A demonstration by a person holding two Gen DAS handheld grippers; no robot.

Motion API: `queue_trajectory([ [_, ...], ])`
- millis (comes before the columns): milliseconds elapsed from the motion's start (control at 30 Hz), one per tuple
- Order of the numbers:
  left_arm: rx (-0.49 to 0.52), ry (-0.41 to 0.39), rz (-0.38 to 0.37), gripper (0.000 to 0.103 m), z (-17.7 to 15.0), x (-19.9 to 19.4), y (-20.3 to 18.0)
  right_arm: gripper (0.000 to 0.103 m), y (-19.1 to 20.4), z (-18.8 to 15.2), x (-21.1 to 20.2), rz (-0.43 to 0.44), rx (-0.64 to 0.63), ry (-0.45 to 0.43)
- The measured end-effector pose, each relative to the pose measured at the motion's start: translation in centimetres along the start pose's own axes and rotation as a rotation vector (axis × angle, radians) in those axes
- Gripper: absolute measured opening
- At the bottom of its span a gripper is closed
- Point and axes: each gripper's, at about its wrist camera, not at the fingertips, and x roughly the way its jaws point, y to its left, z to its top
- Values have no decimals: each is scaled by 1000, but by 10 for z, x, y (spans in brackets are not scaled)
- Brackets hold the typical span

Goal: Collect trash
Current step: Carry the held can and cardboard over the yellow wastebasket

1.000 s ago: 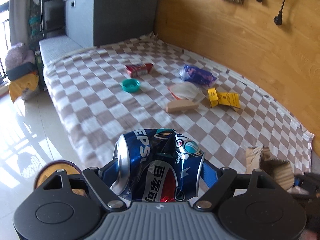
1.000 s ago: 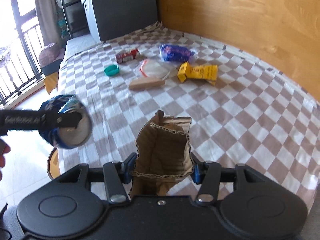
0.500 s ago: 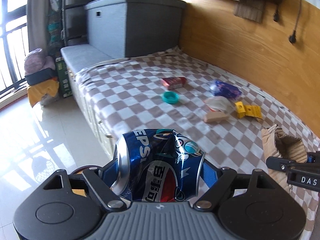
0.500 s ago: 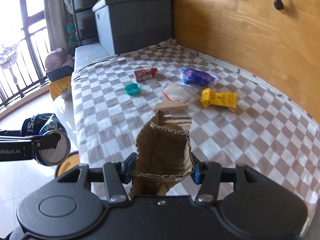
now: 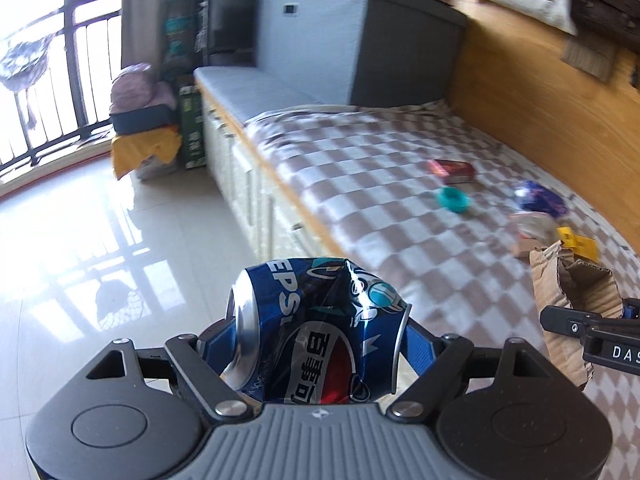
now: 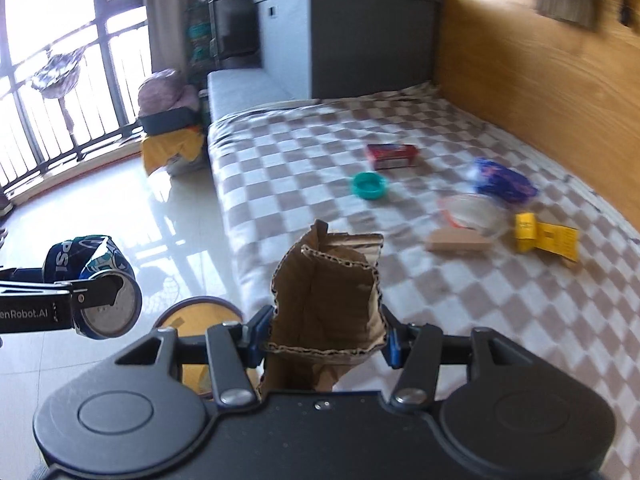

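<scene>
- Left gripper (image 5: 318, 344): closed on a crushed blue cola can (image 5: 316, 320); the blue pads press the can's two ends, and it lies crosswise between the jaws, dented along its upper side.
- Right gripper (image 6: 322, 338): closed about halfway on a torn piece of corrugated cardboard (image 6: 326, 300), which stands upright between the pads with its ragged top edge above them.
- In the right wrist view, the left gripper (image 6: 100, 300) and the can (image 6: 94, 276) sit to the left of the right gripper, above a glossy tiled floor (image 6: 120, 216); the can's round silver end faces the camera.
- In the left wrist view, the cardboard (image 5: 572, 292) and a black finger of the right gripper (image 5: 560, 316) appear at the right edge, over the checked blanket (image 5: 380, 200).
- Ahead of the right gripper, on a bed (image 6: 320, 148) covered by the blanket, lie further items: a red carton (image 6: 392, 156), a teal lid (image 6: 368, 185), a blue wrapper (image 6: 502, 180), a clear plastic lid (image 6: 468, 210), a tan block (image 6: 456, 242) and a yellow packet (image 6: 546, 236). All lie apart from both grippers.
- Below and between the two grippers, a round yellow-lined opening (image 6: 200, 316) sits on the floor, partly hidden by the right gripper's body.
- Beyond the bed stand a grey cabinet (image 6: 348, 32) and a wooden wall panel (image 6: 540, 72).
</scene>
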Motion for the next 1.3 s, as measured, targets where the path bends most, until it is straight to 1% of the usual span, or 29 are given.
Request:
queue_trajectory([
  [200,-61,47,33,84,-6,26,52,54,47,9,44,43,-34,41],
  [367,-115,77,53,84,-4,55,89,54,84,12,83,78,-64,80],
  [467,-121,91,70,84,0,74,105,54,105,14,108,101,-91,105],
  [567,-98,103,105,84,1,96,119,54,124,16,135,127,-101,126],
  [633,-86,120,132,84,-3,114,129,54,135,16,155,147,-105,143],
  [700,-104,151,142,84,-10,134,141,54,146,13,174,164,-110,164],
  [867,-167,230,163,84,-35,186,164,54,166,-5,222,199,-120,226],
  [1033,-267,290,171,84,-47,238,184,54,181,-36,269,212,-140,299],
  [1133,-278,314,170,84,-56,264,188,54,186,-56,296,216,-152,350],
  [1300,-261,379,156,84,-83,304,187,55,180,-75,340,209,-106,415],
])
